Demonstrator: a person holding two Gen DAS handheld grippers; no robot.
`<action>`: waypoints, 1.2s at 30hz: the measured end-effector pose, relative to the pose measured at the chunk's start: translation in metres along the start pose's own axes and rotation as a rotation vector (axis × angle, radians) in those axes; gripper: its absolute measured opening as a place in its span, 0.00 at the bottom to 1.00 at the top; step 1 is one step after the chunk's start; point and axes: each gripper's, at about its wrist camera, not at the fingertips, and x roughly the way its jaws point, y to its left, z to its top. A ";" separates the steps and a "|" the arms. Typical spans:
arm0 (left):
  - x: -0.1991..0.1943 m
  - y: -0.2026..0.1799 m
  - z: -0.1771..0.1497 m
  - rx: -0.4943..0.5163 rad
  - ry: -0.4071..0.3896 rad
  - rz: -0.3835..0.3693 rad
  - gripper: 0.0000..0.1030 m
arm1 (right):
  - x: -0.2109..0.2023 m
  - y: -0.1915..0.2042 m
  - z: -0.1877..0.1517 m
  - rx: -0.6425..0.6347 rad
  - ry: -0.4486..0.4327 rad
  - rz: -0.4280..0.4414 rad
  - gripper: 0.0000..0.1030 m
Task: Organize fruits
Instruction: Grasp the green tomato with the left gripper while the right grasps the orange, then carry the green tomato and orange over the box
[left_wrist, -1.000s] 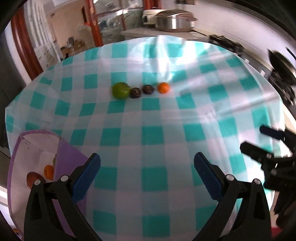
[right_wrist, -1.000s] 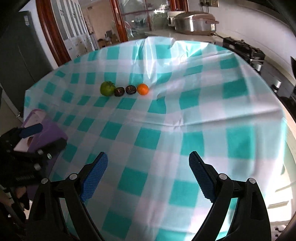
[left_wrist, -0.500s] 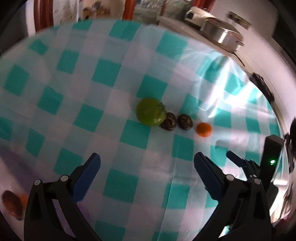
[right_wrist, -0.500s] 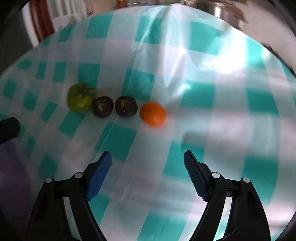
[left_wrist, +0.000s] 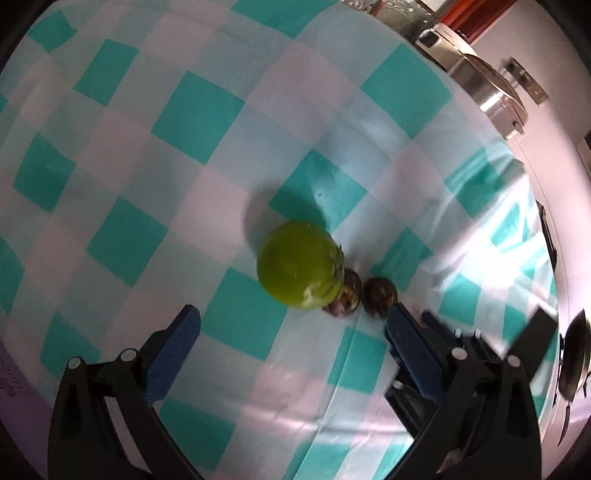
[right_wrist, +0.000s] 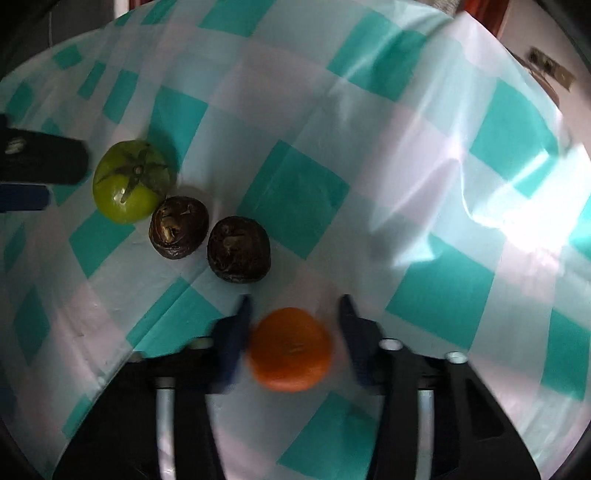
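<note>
Several fruits lie in a row on the teal-and-white checked cloth (right_wrist: 295, 192). An orange mandarin (right_wrist: 290, 349) sits between the fingers of my right gripper (right_wrist: 293, 314), whose jaws are narrowed around it with small gaps still showing. Two dark wrinkled fruits (right_wrist: 179, 227) (right_wrist: 238, 249) and a green tomato (right_wrist: 129, 181) lie to its left. My left gripper (left_wrist: 291, 332) is open just short of the green tomato (left_wrist: 299, 275), with the dark fruits (left_wrist: 380, 291) at its right finger.
A purple basket edge (left_wrist: 11, 373) shows at the lower left of the left wrist view. A steel cooker (left_wrist: 487, 92) stands on the counter beyond the table. The left gripper's fingers (right_wrist: 40, 166) reach in at the left edge of the right wrist view.
Both grippers have moved forward and down to the fruit row. The right gripper has narrowed around the mandarin. The left gripper now faces the green tomato closely, still open.
</note>
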 end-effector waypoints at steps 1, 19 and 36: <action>0.006 -0.001 0.003 -0.011 0.009 0.001 0.98 | -0.003 -0.002 -0.003 0.026 -0.007 -0.001 0.39; 0.052 -0.009 0.019 -0.012 -0.036 0.070 0.71 | -0.040 -0.038 -0.066 0.397 -0.036 0.093 0.38; 0.001 -0.003 -0.054 0.023 0.020 -0.006 0.60 | -0.046 -0.004 -0.081 0.309 0.032 0.094 0.37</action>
